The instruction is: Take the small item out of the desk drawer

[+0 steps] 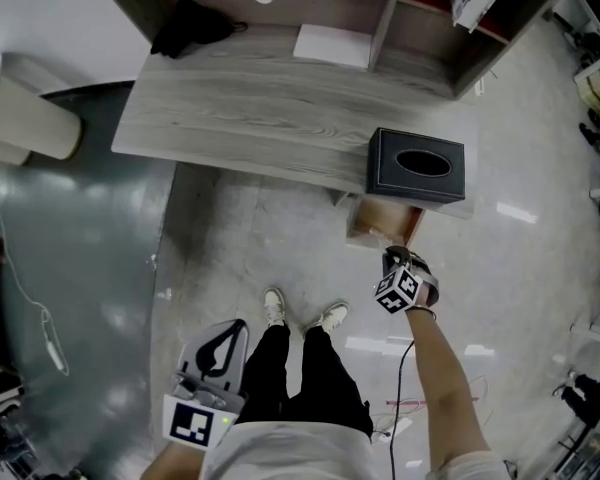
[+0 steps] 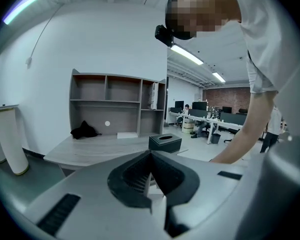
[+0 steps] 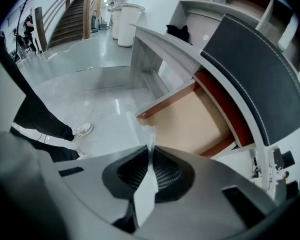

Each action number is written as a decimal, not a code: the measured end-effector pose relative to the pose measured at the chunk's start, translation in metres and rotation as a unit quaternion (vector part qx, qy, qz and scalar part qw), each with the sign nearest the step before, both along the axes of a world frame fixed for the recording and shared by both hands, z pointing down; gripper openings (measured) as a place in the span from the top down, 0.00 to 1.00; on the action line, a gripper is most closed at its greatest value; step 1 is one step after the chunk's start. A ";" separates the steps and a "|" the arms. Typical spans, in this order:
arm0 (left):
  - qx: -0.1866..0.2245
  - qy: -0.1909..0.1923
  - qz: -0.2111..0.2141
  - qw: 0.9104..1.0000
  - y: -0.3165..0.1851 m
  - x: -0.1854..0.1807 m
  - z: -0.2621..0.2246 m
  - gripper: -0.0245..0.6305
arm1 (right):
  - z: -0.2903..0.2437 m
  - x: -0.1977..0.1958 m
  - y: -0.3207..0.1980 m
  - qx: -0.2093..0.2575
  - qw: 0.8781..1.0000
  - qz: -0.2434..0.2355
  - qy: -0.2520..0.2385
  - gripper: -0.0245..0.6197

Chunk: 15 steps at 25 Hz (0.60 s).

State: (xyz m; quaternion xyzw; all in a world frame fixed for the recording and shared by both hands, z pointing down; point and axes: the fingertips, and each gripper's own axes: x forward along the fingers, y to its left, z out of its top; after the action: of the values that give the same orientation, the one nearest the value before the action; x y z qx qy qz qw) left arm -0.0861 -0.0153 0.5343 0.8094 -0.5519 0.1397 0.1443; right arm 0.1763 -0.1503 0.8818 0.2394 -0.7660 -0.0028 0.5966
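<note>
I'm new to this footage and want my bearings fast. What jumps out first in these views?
The right gripper stands out first, shut on a thin pale item over the open drawer, whose visible tan bottom looks bare. Just above that drawer, a black tissue box sits at the right front corner of the desk. The left gripper hangs low beside the person's left leg.

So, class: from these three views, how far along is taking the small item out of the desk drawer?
Done: the drawer stands open and the right tongs are shut on a thin pale item, held above it. In hand: carrying it clear. Left: probably setting it down and closing the drawer. The left tongs are shut and empty.
</note>
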 end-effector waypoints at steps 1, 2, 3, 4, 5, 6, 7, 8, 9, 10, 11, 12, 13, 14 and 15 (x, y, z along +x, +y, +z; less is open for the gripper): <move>0.004 0.001 0.003 1.000 -0.002 0.001 -0.003 0.94 | -0.006 -0.001 0.000 0.002 1.000 0.005 -0.005 0.91; 0.009 0.002 0.007 1.000 -0.004 0.003 -0.007 0.94 | -0.012 -0.001 -0.001 0.005 1.000 0.011 -0.011 0.91; 0.014 0.003 0.010 1.000 -0.007 0.005 -0.010 0.94 | -0.018 -0.001 -0.002 0.008 1.000 0.017 -0.018 0.91; 0.018 0.004 0.014 1.000 -0.009 0.007 -0.014 0.94 | -0.025 -0.001 -0.003 0.011 0.999 0.024 -0.024 0.92; 0.023 0.005 0.017 1.000 -0.012 0.009 -0.018 0.94 | -0.033 -0.001 -0.004 0.014 0.999 0.031 -0.030 0.92; 0.028 0.005 0.021 0.999 -0.014 0.011 -0.023 0.94 | -0.041 -0.001 -0.005 0.017 0.998 0.038 -0.037 0.92; 0.033 0.006 0.025 0.999 -0.017 0.012 -0.027 0.94 | -0.049 0.000 -0.005 0.020 0.998 0.045 -0.043 0.92; 0.039 0.006 0.029 0.999 -0.019 0.014 -0.032 0.94 | -0.057 0.001 -0.006 0.022 0.997 0.051 -0.048 0.92; 0.045 0.007 0.033 0.998 -0.022 0.016 -0.038 0.94 | -0.064 0.002 -0.005 0.025 0.997 0.057 -0.053 0.92; 0.050 0.009 0.036 0.998 -0.024 0.018 -0.043 0.94 | -0.072 0.003 -0.005 0.027 0.996 0.062 -0.058 0.92; 0.056 0.010 0.038 0.998 -0.027 0.019 -0.048 0.94 | -0.080 0.005 -0.005 0.030 0.995 0.067 -0.063 0.92; 0.062 0.011 0.041 0.997 -0.029 0.020 -0.053 0.94 | -0.087 0.006 -0.005 0.033 0.995 0.072 -0.068 0.92; 0.068 0.012 0.043 0.997 -0.032 0.020 -0.058 0.94 | -0.094 0.007 -0.005 0.036 0.994 0.077 -0.073 0.92; 0.073 0.012 0.045 0.996 -0.034 0.021 -0.062 0.94 | -0.102 0.008 -0.004 0.039 0.993 0.081 -0.078 0.92; 0.077 0.012 0.047 0.996 -0.036 0.021 -0.066 0.94 | -0.110 0.009 -0.003 0.042 0.992 0.086 -0.084 0.92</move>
State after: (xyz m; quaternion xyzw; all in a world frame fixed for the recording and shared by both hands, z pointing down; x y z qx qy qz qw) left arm -0.0648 -0.0511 0.4683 0.8449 -0.5203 0.0938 0.0809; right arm 0.1855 -0.1533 0.7719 0.3286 -0.7892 0.0360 0.5175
